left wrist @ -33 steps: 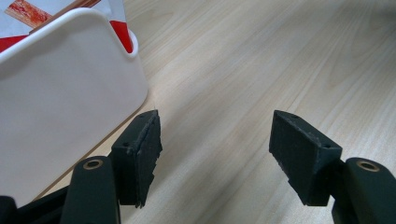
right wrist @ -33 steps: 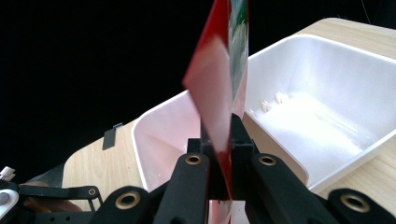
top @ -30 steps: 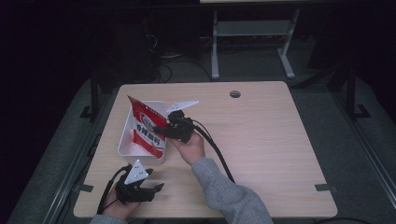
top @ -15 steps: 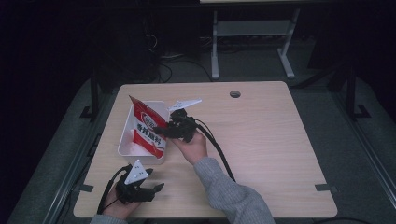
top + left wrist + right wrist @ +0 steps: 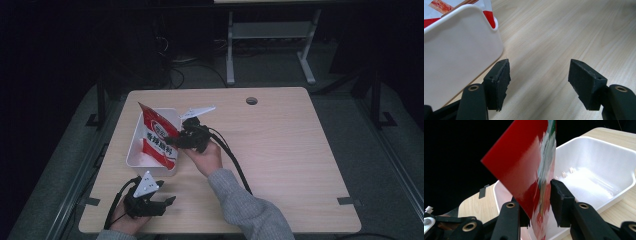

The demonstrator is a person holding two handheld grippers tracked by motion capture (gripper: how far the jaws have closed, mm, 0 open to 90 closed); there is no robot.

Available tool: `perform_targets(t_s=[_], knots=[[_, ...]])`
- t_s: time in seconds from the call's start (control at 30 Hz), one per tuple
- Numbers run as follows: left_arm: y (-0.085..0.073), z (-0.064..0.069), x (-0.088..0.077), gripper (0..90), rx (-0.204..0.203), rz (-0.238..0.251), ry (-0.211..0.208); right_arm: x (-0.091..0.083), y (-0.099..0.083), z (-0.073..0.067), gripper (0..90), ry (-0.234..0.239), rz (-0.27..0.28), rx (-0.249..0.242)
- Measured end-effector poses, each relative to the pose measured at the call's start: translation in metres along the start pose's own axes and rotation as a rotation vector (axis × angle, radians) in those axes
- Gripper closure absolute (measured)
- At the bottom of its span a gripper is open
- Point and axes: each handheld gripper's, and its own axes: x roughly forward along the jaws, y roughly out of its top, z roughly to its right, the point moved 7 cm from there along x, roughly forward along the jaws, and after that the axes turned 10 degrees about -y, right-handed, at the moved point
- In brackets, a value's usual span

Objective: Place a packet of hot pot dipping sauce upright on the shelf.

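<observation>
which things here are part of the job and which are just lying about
In use: red packet, white tub, right tongs clamped on the packet.

Idle: left tongs, open on the table; metal stand behind it.

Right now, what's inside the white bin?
The red snack bag stands in the white bin, pinched by the right gripper. A few small pale bits lie on the bin floor. The floor behind and under the bag is hidden.

Glossy red packet [image 5: 529, 172]; smooth white plastic tub [image 5: 604, 170]; matt pale wood-grain table [image 5: 564, 32]; rough black claw pads [image 5: 586, 80].
</observation>
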Motion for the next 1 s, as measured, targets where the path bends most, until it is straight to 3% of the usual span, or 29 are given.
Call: perform_targets(t_s=[0.23,0.8,1.0], knots=[[0.0,0.0,0.0,33.1,-0.003,0.004,-0.001,-0.004,-0.001,0.001,68.3,-0.004,-0.008,-0.016],[0.0,0.0,0.002,33.0,-0.001,-0.003,-0.002,-0.036,-0.016,0.018,62.7,-0.013,-0.043,-0.041],[0.0,0.001,0.001,32.9,-0.001,-0.002,-0.002,-0.036,-0.018,0.02,61.2,-0.004,-0.059,-0.037]])
